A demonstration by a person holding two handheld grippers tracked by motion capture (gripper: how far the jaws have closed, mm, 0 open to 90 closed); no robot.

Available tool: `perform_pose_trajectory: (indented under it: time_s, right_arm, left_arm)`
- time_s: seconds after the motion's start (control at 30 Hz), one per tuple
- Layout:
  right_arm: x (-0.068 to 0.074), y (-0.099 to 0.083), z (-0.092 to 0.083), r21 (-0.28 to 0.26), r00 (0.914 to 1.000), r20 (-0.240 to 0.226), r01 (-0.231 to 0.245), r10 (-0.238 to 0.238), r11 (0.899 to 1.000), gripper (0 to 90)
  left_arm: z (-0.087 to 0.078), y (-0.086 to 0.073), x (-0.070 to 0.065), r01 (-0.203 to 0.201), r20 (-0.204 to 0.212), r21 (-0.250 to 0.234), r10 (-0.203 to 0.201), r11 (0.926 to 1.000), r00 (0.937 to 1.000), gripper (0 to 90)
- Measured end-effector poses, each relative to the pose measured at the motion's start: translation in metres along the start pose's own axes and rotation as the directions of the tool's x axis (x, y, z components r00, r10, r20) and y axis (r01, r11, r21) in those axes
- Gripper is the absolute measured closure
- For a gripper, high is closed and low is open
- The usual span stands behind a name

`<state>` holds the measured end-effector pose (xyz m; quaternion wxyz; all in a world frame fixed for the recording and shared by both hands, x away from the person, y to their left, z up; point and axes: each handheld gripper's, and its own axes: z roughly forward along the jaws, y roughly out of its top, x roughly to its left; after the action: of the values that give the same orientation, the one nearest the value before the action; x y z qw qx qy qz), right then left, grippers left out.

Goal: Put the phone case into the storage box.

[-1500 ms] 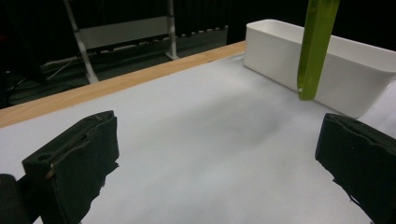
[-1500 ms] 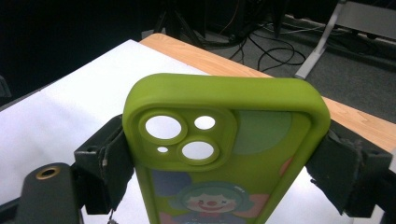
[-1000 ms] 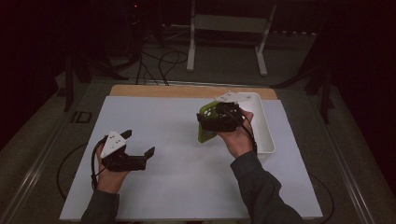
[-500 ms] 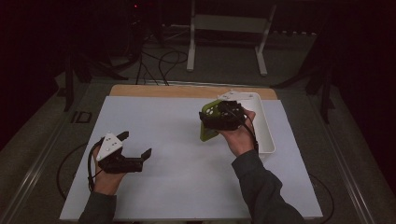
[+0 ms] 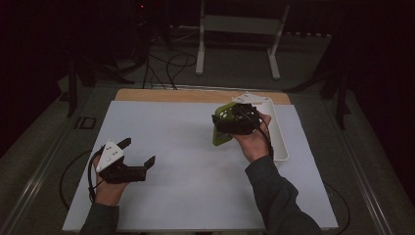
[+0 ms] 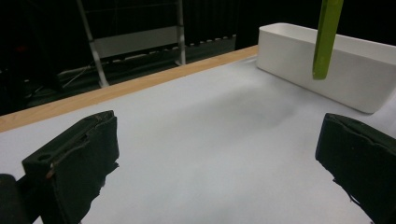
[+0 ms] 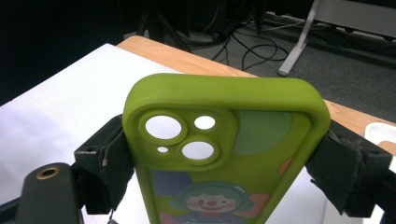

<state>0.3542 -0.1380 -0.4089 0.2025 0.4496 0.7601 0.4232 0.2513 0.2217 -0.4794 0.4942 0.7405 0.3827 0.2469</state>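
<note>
Clearly, green phone case (image 7: pixel 219 140) shows a clown picture.

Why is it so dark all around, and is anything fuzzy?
High view: light falls on the table, the room behind is dim. Left gripper view: its near black fingers look soft. Right gripper view: the green phone case is sharp.

The right gripper (image 7: pixel 224 168) clamps a green phone case (image 7: pixel 224 140) between its black fingers (image 7: pixel 105 163) above the white table (image 7: pixel 60 107).
</note>
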Motion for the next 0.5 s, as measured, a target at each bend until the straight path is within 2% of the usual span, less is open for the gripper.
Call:
perform_pose_trajectory:
  time_s: [0.5]
  right_arm:
    - [-0.0076, 0.0040, -0.0031, -0.004, 0.9997, 0.024, -0.006, 0.006, 1.000, 15.2]
  left_arm:
    - [-0.0045, -0.0102, 0.0034, 0.001, -0.017, -0.001, -0.001, 1.0000, 0.9999, 0.0]
